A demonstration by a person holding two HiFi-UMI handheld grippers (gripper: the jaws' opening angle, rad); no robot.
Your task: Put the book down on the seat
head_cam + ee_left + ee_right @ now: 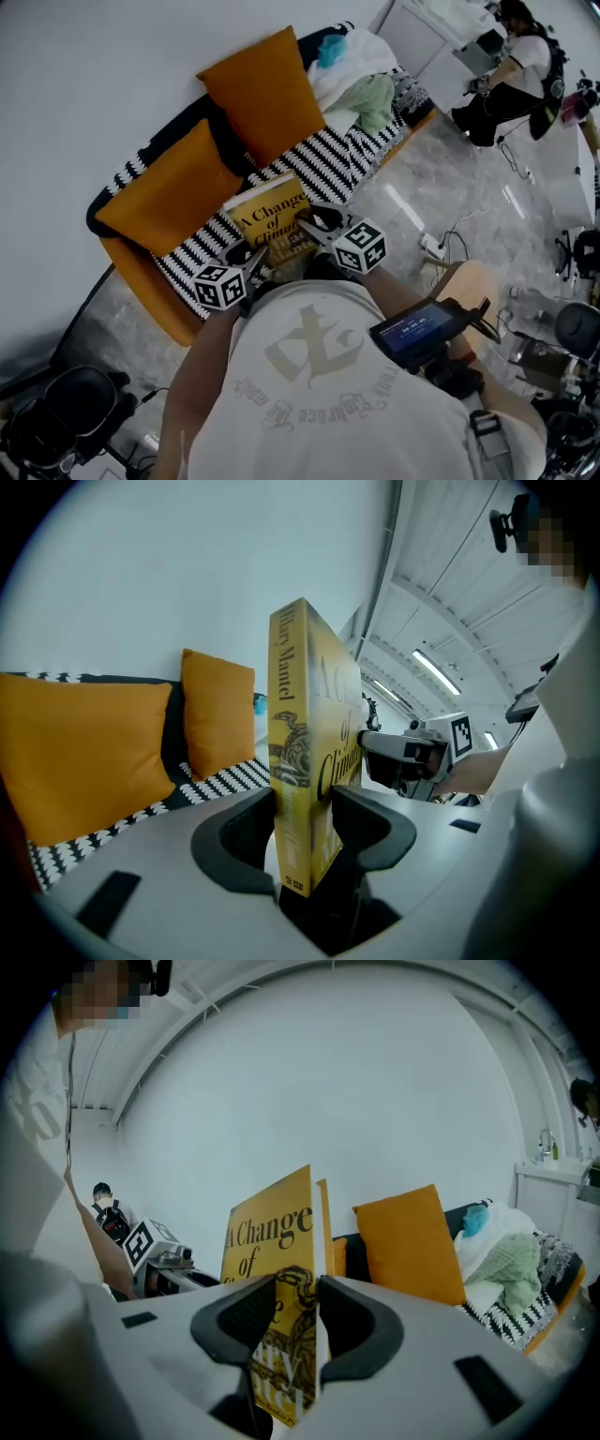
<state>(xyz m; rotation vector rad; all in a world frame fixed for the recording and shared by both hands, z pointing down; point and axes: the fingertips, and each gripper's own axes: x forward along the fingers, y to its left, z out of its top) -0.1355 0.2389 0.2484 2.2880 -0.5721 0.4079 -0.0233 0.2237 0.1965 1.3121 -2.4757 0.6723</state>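
Both jaw pairs are clamping the yellow book [270, 223]. The left gripper [302, 829] is pinching the spine end and the right gripper [286, 1321] the opposite edge, likely to steady a level lowering. The book is hovering over the striped seat [333, 164], contact unclear.

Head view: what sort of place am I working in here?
Probably a workspace or lab with a lounge corner: a sofa with orange cushions, a person seated beside a white counter, and cables trailing over the grey floor.
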